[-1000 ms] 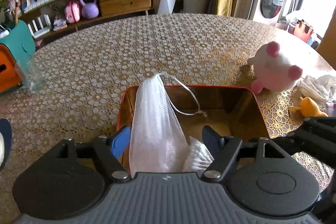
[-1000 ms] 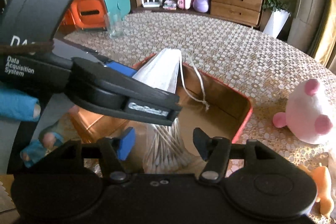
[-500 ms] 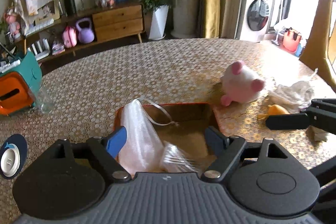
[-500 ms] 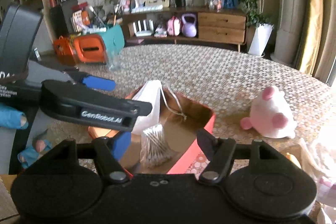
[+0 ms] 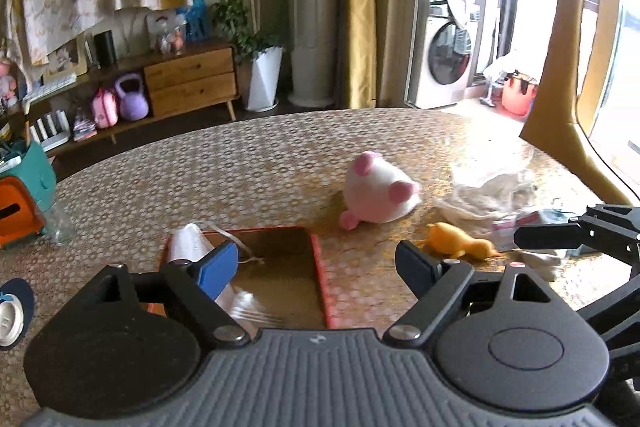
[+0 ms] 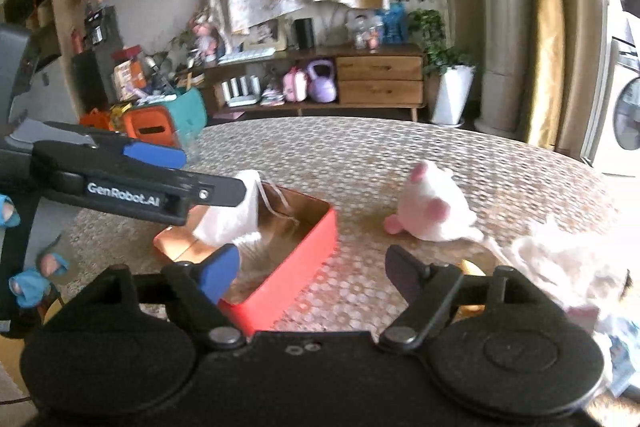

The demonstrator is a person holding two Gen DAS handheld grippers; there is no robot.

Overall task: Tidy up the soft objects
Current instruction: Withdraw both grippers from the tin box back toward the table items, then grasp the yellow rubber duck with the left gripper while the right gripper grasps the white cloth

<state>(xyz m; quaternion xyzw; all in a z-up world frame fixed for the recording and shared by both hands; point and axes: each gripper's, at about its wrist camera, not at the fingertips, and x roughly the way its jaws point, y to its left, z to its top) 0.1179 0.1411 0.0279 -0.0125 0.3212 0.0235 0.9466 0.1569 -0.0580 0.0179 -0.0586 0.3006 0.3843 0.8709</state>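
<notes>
A red box stands on the table and holds a white mesh bag and a clear pack of cotton swabs. My left gripper is open and empty above the box's right side. My right gripper is open and empty above the box's near right corner. A pink and white plush toy, an orange soft duck and a white crumpled cloth lie on the table to the right.
The round table has a gold patterned cover. A drinking glass and an orange and teal case sit at its left edge. Small packets lie by the cloth. The right gripper's arm shows in the left wrist view.
Both grippers have risen and drawn back from the box and swung right. The mesh bag and the swab pack now lie in the box, free of the fingers.
</notes>
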